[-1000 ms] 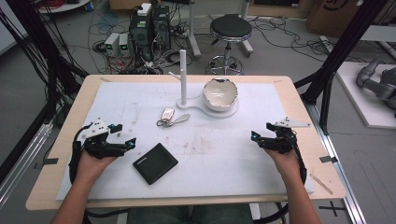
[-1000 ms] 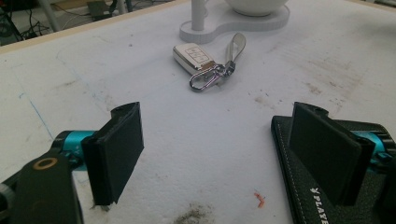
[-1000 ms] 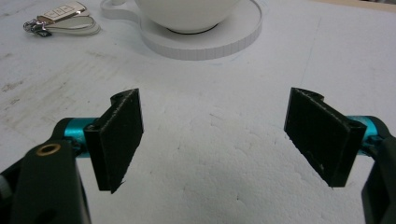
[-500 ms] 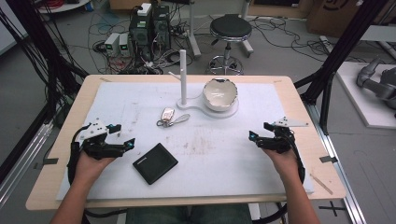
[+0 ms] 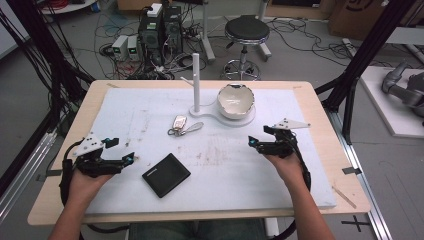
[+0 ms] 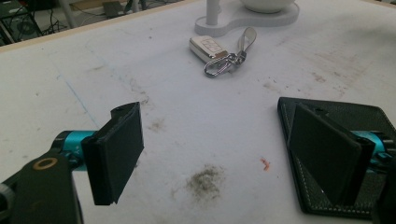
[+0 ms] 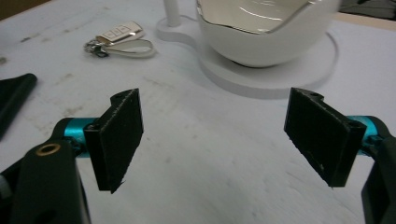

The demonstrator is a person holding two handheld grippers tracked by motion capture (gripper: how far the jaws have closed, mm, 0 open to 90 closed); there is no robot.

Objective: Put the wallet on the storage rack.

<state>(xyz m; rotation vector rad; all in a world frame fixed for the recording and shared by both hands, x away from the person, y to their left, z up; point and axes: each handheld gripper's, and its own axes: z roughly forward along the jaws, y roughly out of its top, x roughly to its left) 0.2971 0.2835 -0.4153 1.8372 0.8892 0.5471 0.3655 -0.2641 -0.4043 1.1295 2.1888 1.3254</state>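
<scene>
**Both grippers poised, wallet nearest the left**

The white-covered surface (image 5: 150, 115) carries a white stand with a bowl (image 5: 235, 100) at the far middle. A black wallet (image 5: 166, 174) lies flat near the front, just beside the left gripper (image 5: 131, 159), whose fingers (image 6: 119, 149) are spread with nothing between them. The right gripper (image 5: 252, 142) hovers well apart, fingers equally spread and empty. A key fob (image 5: 179, 122) on its strap lies between wallet and stand. This looks like the approach step; next, the left gripper likely must straddle the wallet's edge before closing.
</scene>
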